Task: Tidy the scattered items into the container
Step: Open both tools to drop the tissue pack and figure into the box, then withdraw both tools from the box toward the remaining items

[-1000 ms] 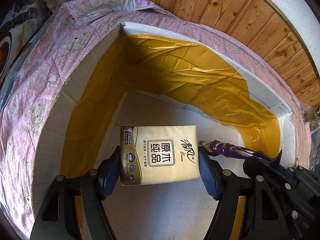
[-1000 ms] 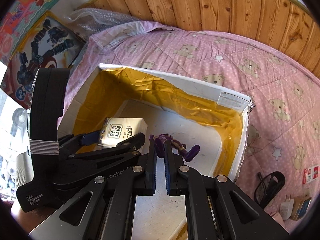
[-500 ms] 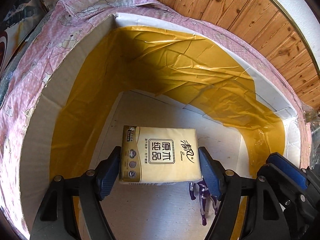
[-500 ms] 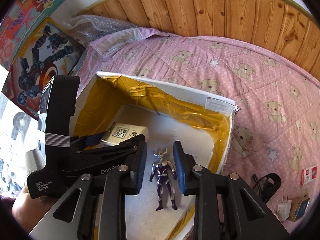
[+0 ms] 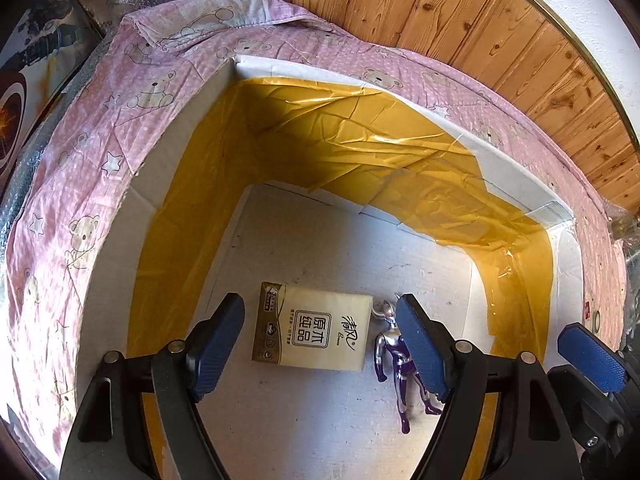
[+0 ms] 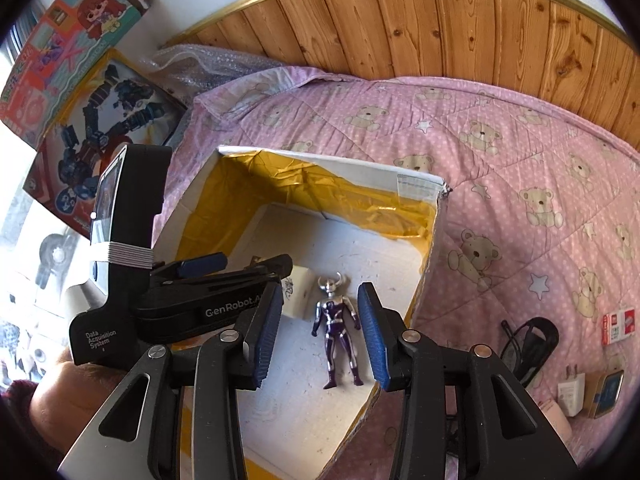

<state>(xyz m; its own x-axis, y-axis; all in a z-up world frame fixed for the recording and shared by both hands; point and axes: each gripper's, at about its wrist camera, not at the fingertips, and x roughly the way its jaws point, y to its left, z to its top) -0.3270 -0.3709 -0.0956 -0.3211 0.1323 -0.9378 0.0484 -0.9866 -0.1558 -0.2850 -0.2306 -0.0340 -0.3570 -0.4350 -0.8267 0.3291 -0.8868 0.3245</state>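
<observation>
Tissue pack (image 5: 310, 333) below parted fingers (image 5: 216, 338)

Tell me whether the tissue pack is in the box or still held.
In the box: the tissue pack lies flat on its floor, left gripper open around it.

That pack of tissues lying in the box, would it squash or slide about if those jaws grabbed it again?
The tissue pack looks soft: a plastic-wrapped paper pack, so it would probably give a little under a squeeze. It is likely light for its size. The glossy wrap might be a bit slippery. Lying flat on the box floor, it should slide, not roll.
</observation>
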